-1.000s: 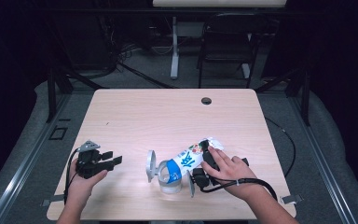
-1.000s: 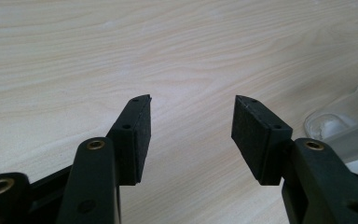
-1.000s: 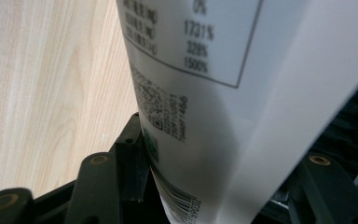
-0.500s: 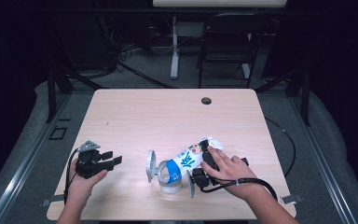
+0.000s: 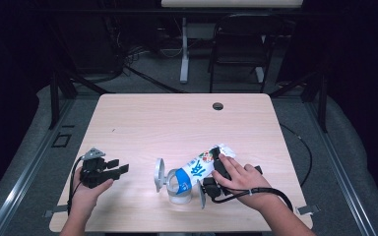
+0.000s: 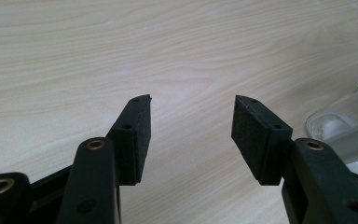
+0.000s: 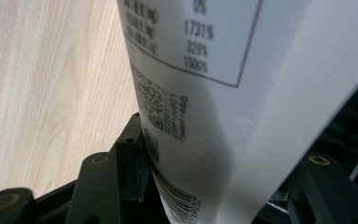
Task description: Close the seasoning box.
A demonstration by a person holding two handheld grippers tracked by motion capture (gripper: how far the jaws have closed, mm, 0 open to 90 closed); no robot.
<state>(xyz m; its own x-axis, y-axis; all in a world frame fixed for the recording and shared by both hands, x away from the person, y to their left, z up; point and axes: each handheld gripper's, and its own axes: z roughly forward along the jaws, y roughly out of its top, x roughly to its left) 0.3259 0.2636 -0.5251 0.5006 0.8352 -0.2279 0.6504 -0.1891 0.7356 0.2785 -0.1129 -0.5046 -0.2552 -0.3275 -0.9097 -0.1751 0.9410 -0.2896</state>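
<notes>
We've got the right gripper [image 5: 211, 169] clamped around a milk carton [image 5: 200, 167], which is tipped over toward a clear glass [image 5: 179, 189] near the front edge of the table [image 5: 177, 123]. In the right gripper view the carton's white printed side [image 7: 223, 93] sits squeezed between the 2 jaws, so that's a grip on a wide thing, not an empty hand. The left gripper [image 5: 113, 169] rests on the table well off to the left, jaws apart with nothing between them, just bare wood showing in the left gripper view.

Looks to us like a pour is in hand. To do it well we'd keep the spout right over the glass mouth, tilt slowly, and not squeeze harder, since a soft carton buckles and spurts. The glass isn't steadied by anything, so bumping it with the carton could slide or tip it. Bringing the left gripper over to hold the glass wouldn't hurt.

Hard to make out: whether the carton's spout is open, whether anything is coming out, and how full the glass is. There's a pale round thing [image 5: 159, 174] standing just left of the glass that we can't identify, maybe a lid. The right hand [image 5: 241, 179] covers most of its gripper from above.
</notes>
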